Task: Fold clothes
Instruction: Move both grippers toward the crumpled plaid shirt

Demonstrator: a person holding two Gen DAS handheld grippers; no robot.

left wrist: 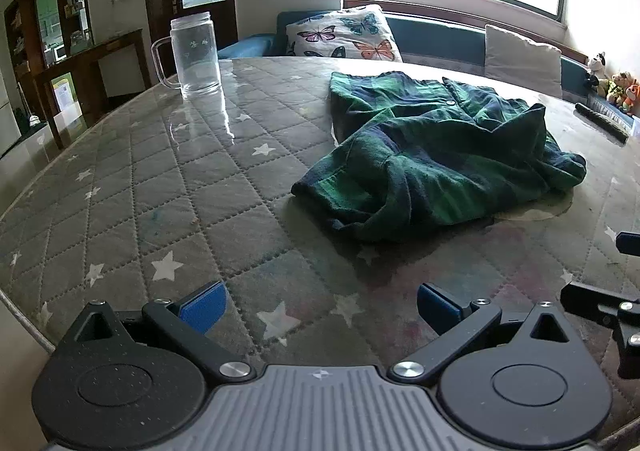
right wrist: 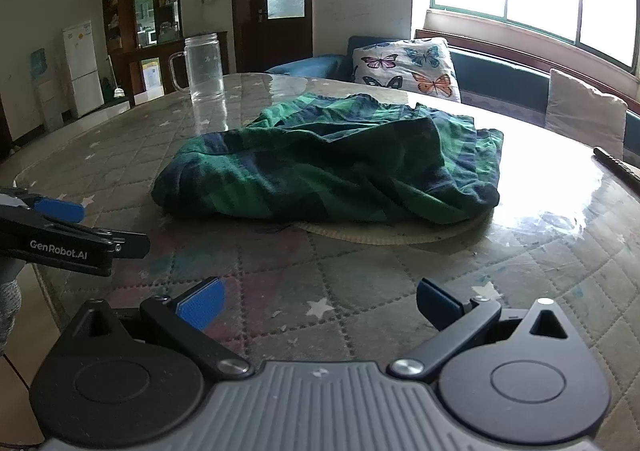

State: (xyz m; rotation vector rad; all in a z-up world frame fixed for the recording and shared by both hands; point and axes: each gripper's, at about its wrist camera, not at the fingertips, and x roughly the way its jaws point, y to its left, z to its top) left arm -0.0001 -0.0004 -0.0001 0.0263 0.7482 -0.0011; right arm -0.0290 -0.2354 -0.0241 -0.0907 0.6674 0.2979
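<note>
A green and navy plaid garment (left wrist: 436, 155) lies crumpled on the round quilted table (left wrist: 160, 187), partly over a pale round mat (left wrist: 536, 211). In the right wrist view the same plaid garment (right wrist: 332, 167) sits in the middle of the table (right wrist: 400, 271), over the mat (right wrist: 392, 237). My left gripper (left wrist: 320, 305) is open near the table's front edge, well short of the cloth, with nothing between its blue pads (left wrist: 202, 307). My right gripper (right wrist: 318, 303) is open too, empty, in front of the garment. The left gripper's side (right wrist: 60, 227) shows at the left of the right wrist view.
A clear glass mug (left wrist: 194, 55) stands at the table's far left; it is the glass mug (right wrist: 204, 67) behind the garment in the right wrist view. A dark stick-like object (left wrist: 602, 121) lies at the far right edge. A sofa with a butterfly cushion (left wrist: 344, 35) sits behind the table.
</note>
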